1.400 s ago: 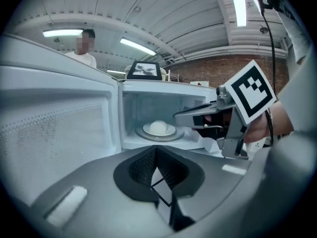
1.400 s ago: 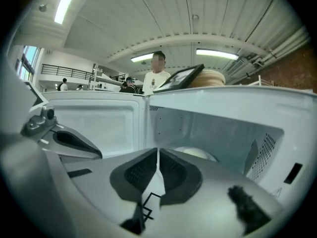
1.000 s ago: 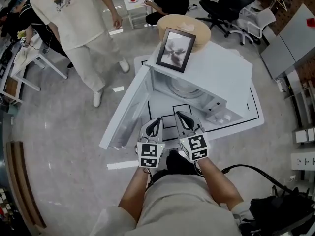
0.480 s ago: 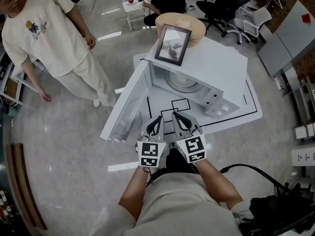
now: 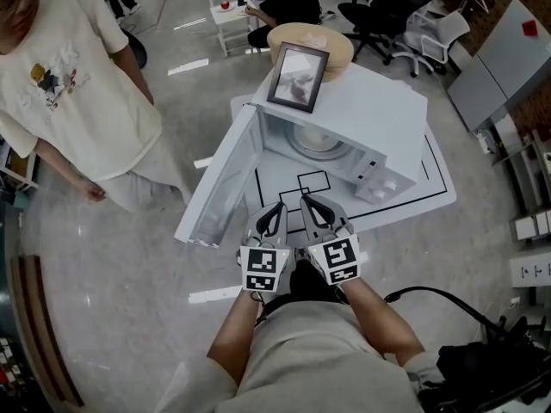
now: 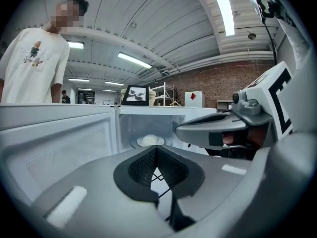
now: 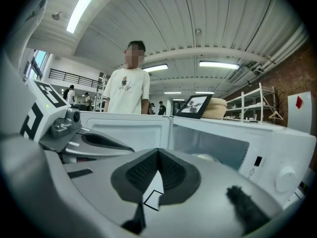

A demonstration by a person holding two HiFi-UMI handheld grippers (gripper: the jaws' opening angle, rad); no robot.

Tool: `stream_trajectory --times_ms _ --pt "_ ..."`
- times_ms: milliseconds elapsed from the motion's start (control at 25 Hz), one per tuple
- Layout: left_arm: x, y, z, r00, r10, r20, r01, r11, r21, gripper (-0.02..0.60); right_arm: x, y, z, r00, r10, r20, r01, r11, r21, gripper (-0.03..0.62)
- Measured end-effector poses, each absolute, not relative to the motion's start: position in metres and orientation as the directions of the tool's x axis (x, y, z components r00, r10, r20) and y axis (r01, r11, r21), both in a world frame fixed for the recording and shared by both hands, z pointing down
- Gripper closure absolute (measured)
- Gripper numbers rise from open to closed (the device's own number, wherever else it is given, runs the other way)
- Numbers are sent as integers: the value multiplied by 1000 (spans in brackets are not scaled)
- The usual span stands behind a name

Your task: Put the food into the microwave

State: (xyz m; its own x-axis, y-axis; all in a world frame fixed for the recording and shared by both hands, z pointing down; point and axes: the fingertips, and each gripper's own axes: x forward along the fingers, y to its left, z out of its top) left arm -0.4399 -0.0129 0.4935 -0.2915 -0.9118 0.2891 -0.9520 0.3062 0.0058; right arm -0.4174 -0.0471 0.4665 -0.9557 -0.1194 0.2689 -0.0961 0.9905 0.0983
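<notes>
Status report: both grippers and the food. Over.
Left gripper shut, empty; right gripper shut, empty. Food already inside microwave. Door wide open; bystander stands near it.

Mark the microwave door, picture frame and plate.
microwave door point(image 5: 222, 179): head view, inner face
picture frame point(image 5: 298, 77): head view, middle of the picture
plate point(image 5: 318, 144): head view, visible part in the cavity

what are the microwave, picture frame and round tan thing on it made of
Microwave: smooth matte white casing, painted metal or plastic, unclear which. Picture frame: dark moulding, wood or plastic, with a glossy reflective pane. Round tan thing: probably woven straw, judging by colour and ribbed edge.
</notes>
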Motion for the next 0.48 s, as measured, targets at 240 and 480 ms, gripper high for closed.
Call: stream_trajectory --times_ms 240,480 --pt "-438 -14 496 -285 -913 292 -954 301 9 574 -417 -46 465 -957 -116 267 -91 990 104 583" --pt "-437 -18 496 -283 -914 289 -954 299 13 574 -417 -53 464 -957 -130 260 -103 988 112 583"
